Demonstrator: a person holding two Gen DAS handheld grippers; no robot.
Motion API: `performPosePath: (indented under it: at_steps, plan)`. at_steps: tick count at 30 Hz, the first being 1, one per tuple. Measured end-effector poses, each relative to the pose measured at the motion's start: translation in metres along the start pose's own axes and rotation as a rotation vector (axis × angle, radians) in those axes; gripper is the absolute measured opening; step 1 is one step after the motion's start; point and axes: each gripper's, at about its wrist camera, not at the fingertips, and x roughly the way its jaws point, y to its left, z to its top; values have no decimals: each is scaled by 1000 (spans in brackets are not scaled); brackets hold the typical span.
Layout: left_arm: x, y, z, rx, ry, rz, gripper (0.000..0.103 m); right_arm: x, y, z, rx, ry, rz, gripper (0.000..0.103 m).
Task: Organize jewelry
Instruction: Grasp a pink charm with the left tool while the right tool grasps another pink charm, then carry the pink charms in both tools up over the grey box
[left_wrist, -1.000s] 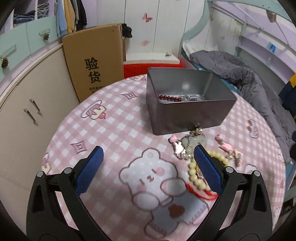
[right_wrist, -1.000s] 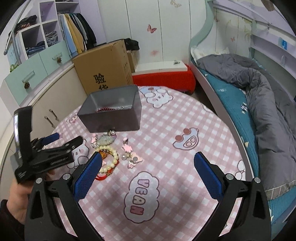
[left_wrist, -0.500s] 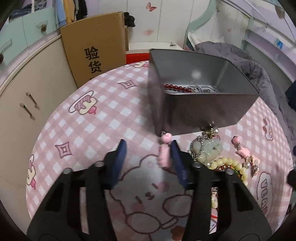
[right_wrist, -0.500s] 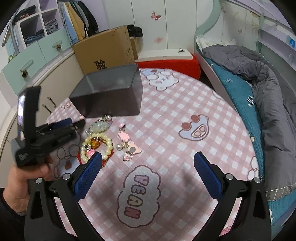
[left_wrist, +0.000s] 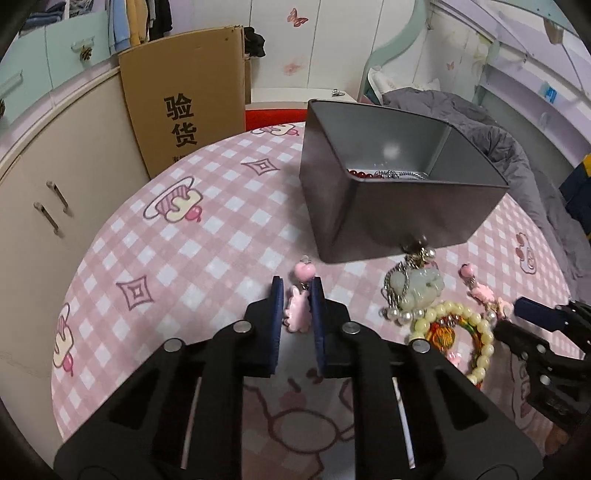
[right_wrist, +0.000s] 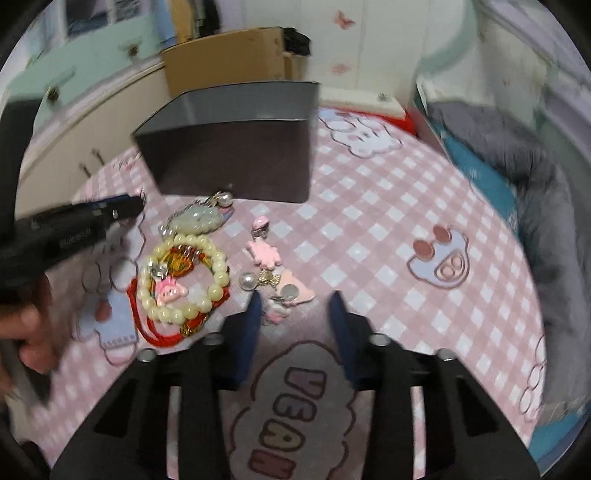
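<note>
The left tongs (left_wrist: 297, 295) pinch the small, light pink charm (left_wrist: 298, 312) by its flat body, the stiffest part, while the right tongs (right_wrist: 294, 302) hang half open beside another

1. The tin box (left_wrist: 388, 206) stands on the bench (left_wrist: 207, 236), with a cardboard carton (left_wrist: 184, 96) behind it to the left and a bed (right_wrist: 524, 177) to the right.
2. A bead string (left_wrist: 360, 173) and a chain (left_wrist: 399, 175) lie in the box.
3. Before the box lie a jade pendant (left_wrist: 421, 284) and, nearer, a bead bracelet (left_wrist: 461, 328).
4. A rabbit charm (left_wrist: 297, 310) sits between the left tongs (left_wrist: 297, 291), left of the pendant.
5. The right tongs (right_wrist: 295, 306) hover right of the bracelet.
</note>
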Motion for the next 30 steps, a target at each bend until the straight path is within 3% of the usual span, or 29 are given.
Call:
performPosePath:
  at_steps: [1, 9, 17, 24, 30]
  plan:
    - [-2, 1, -2, -2, -1, -7, 14, -1, 1, -1, -4, 3, 9, 12]
    - [-29, 8, -20, -27, -19, -69, 14, -20, -19, -10, 88, -21, 115, 11]
    - [-63, 9, -19, -22, -66, -114, 14, -53, -18, 11, 107, -84, 175, 10]
    - [-100, 6, 5, -18, -143, -139, 14, -94, -15, 46, 67, -192, 201, 10]
    - [-134, 1, 47, 7, -248, -155, 14, -137, -14, 97, 2, -325, 200, 10]
